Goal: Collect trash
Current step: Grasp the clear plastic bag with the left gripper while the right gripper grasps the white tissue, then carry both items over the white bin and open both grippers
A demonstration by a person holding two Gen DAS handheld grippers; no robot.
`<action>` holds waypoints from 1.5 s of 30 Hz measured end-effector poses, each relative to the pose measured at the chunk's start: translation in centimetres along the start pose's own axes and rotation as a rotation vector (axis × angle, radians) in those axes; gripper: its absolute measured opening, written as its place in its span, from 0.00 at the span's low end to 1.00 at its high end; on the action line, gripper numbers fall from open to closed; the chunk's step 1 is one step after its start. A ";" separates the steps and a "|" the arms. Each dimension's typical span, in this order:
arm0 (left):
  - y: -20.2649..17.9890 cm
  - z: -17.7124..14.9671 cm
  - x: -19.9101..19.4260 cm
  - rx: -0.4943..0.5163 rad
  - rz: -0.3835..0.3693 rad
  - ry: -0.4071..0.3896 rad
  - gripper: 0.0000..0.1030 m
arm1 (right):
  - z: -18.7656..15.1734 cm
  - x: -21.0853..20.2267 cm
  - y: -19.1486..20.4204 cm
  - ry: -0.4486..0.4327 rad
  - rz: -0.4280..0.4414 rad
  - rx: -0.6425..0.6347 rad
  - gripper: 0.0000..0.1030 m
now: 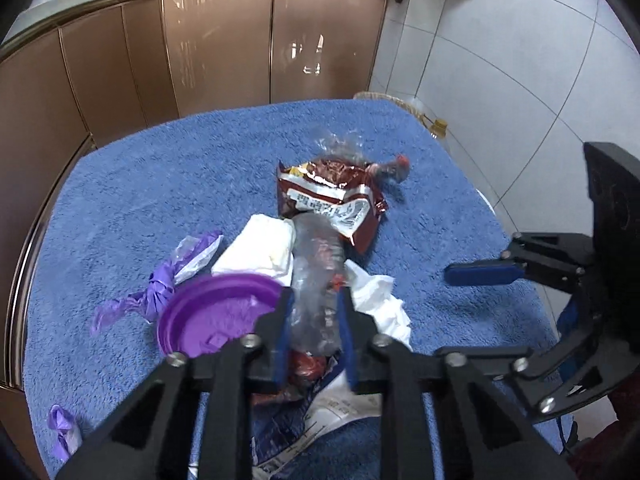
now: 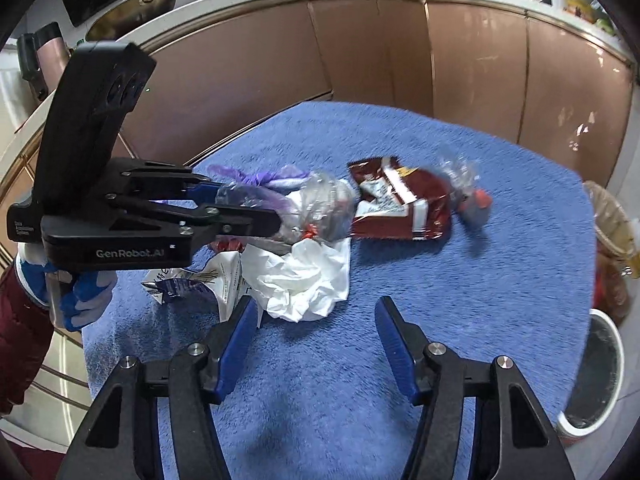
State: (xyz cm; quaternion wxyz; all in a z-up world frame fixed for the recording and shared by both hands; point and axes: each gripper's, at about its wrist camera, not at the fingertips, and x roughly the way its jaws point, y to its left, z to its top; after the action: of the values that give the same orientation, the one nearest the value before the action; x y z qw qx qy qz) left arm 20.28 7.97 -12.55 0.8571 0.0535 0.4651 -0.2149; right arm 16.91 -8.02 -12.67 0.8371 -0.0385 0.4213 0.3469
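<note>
My left gripper (image 1: 316, 304) is shut on a crushed clear plastic bottle (image 1: 316, 276) and holds it just above the trash pile on the blue towel (image 1: 140, 200). The bottle also shows in the right wrist view (image 2: 324, 208), held by the left gripper (image 2: 256, 208). My right gripper (image 2: 316, 320) is open and empty over bare towel (image 2: 480, 300), near a crumpled white tissue (image 2: 308, 280). It shows in the left wrist view (image 1: 484, 274). A red snack wrapper (image 1: 332, 196) (image 2: 400, 208), a purple lid (image 1: 216, 312), purple plastic scraps (image 1: 160, 284) and a printed wrapper (image 2: 192, 280) lie around.
A white bin (image 2: 596, 380) stands on the floor at the right of the table. A wicker basket (image 2: 612, 216) with an oil bottle (image 1: 438, 128) stands beyond the table's far right edge. Brown kitchen cabinets (image 1: 220, 48) run behind the table.
</note>
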 end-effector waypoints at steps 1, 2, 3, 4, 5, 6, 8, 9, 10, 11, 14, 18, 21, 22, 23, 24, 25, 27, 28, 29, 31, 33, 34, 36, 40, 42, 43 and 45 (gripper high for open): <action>0.1 0.0 0.2 -0.004 0.000 0.004 0.09 | 0.0 0.5 -0.1 0.006 0.014 0.003 0.53; 0.2 0.0 0.3 -0.006 0.001 0.005 0.05 | 0.1 0.9 -0.3 0.011 0.026 0.006 0.52; 0.3 0.1 0.5 -0.010 0.001 0.006 0.04 | 0.2 1.5 -0.4 0.018 0.041 0.013 0.51; 0.5 0.1 0.6 -0.020 0.000 0.005 0.03 | 0.2 2.0 -0.6 0.024 0.053 0.019 0.49; 0.7 0.1 0.6 -0.027 -0.003 0.004 0.02 | 0.4 2.4 -0.7 0.028 0.061 0.023 0.47; 0.9 0.0 0.7 -0.038 -0.009 0.002 0.02 | 0.4 2.9 -0.8 0.034 0.067 0.025 0.46; 1.0 0.0 0.8 -0.046 -0.011 0.000 0.02 | 0.5 3.6 -1.0 0.043 0.079 0.028 0.41; 1.0 0.0 0.8 -0.049 -0.012 -0.001 0.02 | 0.5 3.9 -1.0 0.048 0.085 0.030 0.39; 1.0 0.0 0.8 -0.050 -0.012 -0.002 0.02 | 0.5 4.1 -1.1 0.053 0.091 0.031 0.36; 0.9 0.0 0.8 -0.050 -0.010 -0.004 0.02 | 0.5 4.3 -1.1 0.055 0.095 0.032 0.31; 0.8 0.2 0.8 -0.055 -0.005 -0.011 0.02 | 0.3 4.7 -1.1 0.065 0.109 0.032 0.21; 0.3 0.3 -0.1 -0.063 -0.007 -0.033 0.01 | 0.1 4.7 -0.7 0.063 0.102 0.012 0.10; -0.1 0.4 -1.2 -0.068 -0.003 -0.057 0.01 | -0.2 3.9 0.1 0.045 0.097 -0.007 0.08; -0.4 0.6 -1.7 -0.069 -0.001 -0.067 0.01 | -0.3 3.2 0.4 0.035 0.093 -0.013 0.08; -0.6 0.7 -2.2 -0.070 0.001 -0.078 0.01 | -0.3 2.8 0.4 0.028 0.090 -0.014 0.08; -0.7 0.8 -2.7 -0.071 0.002 -0.088 0.01 | -0.4 2.1 0.5 0.020 0.085 -0.017 0.08; -1.0 0.9 -3.4 -0.071 0.004 -0.100 0.01 | -0.5 1.4 0.6 0.009 0.080 -0.019 0.08; -1.4 1.0 -4.5 -0.068 0.009 -0.119 0.01 | -0.6 0.1 0.8 -0.011 0.069 -0.022 0.08; -1.7 1.1 -5.1 -0.067 0.012 -0.132 0.01 | -0.8 -0.7 0.8 -0.022 0.061 -0.023 0.08; -1.9 1.1 -5.7 -0.065 0.014 -0.142 0.01 | -1.0 -1.6 0.9 -0.036 0.051 -0.023 0.08; -2.3 1.3 -6.9 -0.067 0.020 -0.163 0.01 | -1.1 -2.8 1.1 -0.053 0.040 -0.023 0.08; -2.7 1.3 -8.0 -0.074 0.020 -0.182 0.01 | -1.5 -4.3 1.0 -0.069 0.026 -0.025 0.08; -2.9 1.3 -8.5 -0.077 0.022 -0.192 0.01 | -1.7 -5.0 1.1 -0.077 0.018 -0.025 0.08; -3.2 1.3 -9.5 -0.081 0.028 -0.206 0.01 | -1.9 -5.8 1.2 -0.091 0.005 -0.024 0.08; -4.0 1.3 -11.3 -0.080 0.040 -0.236 0.01 | -2.3 -7.5 1.6 -0.127 -0.021 -0.016 0.08; -4.5 1.3 -12.1 -0.075 0.046 -0.250 0.01 | -2.2 -8.4 1.7 -0.141 -0.029 -0.011 0.08; -4.6 1.3 -12.5 -0.072 0.051 -0.256 0.01 | -2.3 -9.0 1.8 -0.152 -0.034 -0.009 0.08; -4.8 1.3 -13.0 -0.069 0.058 -0.264 0.01 | -2.4 -9.8 1.7 -0.168 -0.042 -0.006 0.08</action>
State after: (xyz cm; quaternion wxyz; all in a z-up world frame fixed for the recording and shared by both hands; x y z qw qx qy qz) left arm 13.10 7.35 -0.66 0.9181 0.0086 0.3536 -0.1790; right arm 10.26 -12.92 -6.69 0.8764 -0.0208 0.3478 0.3325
